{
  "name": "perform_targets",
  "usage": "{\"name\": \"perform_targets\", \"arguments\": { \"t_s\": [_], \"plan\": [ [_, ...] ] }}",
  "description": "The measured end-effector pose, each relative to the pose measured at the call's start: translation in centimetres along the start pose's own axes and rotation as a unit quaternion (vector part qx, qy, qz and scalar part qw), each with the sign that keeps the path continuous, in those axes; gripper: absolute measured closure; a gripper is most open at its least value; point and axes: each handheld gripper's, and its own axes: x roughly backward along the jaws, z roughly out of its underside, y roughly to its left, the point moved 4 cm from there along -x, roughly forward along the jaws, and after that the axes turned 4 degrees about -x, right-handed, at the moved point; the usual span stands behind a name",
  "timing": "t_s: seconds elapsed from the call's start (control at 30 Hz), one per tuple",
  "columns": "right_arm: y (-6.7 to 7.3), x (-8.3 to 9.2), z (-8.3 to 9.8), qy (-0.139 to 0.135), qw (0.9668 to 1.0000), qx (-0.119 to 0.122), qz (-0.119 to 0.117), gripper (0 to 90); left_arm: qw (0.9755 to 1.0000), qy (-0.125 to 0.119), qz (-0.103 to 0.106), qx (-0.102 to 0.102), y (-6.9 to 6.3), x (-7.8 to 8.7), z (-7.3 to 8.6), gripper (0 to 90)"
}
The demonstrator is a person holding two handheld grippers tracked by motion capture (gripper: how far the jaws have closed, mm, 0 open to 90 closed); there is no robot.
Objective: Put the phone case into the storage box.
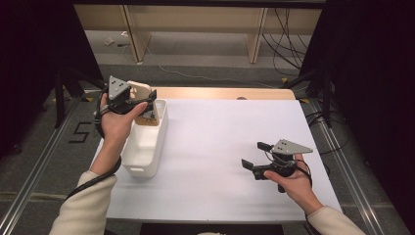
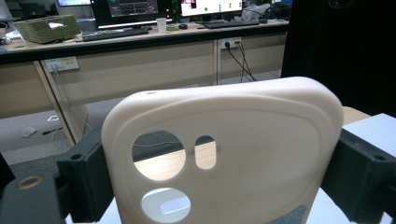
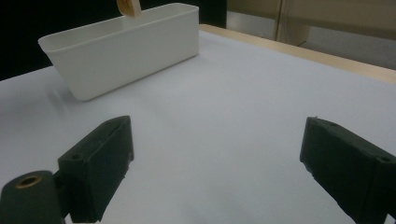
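I have the left gripper (image 1: pixel 147 100) up over the far end of the white bin (image 1: pixel 157 147), at the left side of the table (image 1: pixel 220 161). Its jaws stand wide but they are not empty: a cream phone case (image 2: pixel 224 149) sits clamped between them, pads pressing on both of its side edges. In the left gripper view the case stands upright, back face to the camera, two round cutouts and one small slot showing in its lower left part. From the high view the case (image 1: pixel 142 89) sticks up just above the bin's far rim. Inside the bin at that end I see something small and brownish under the gripper; too blurred to tell what it is.

My right gripper (image 1: pixel 257 155) hangs low over the bare white table surface near the right front, well apart from the bin. Jaws spread wide, nothing between them, nothing touched. Its own view looks across the table at the bin (image 3: pixel 126 49), with a bit of the case (image 3: pixel 128 7) poking in above the bin's rim.
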Motion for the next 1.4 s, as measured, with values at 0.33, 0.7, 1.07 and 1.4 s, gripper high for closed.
{"name": "perform_targets", "arguments": {
  "t_s": [0.33, 0.7, 1.07, 1.4],
  "plan": [
    [0.0, 0.0, 0.0, 0.001, 1.0, -0.001, 0.0, 11.0, 1.0, 0.002, 0.001, -0.001, 0.1, -0.2, 0.1, 10.5],
    [0.0, -0.1, 0.1, 0.0, 1.0, -0.003, 0.0, 11.3, 1.0, 0.004, 0.0, -0.002, 0.6, -0.5, 0.1, 10.4],
    [0.0, -0.1, 0.1, -0.001, 1.0, -0.003, -0.001, 11.6, 1.0, 0.004, 0.002, -0.001, 0.9, -0.7, 0.0, 10.5],
    [0.0, -0.1, 0.1, 0.0, 1.0, -0.004, -0.001, 11.8, 0.9999, 0.009, 0.002, -0.005, 0.9, -1.2, 0.2, 10.5]
  ]
}}
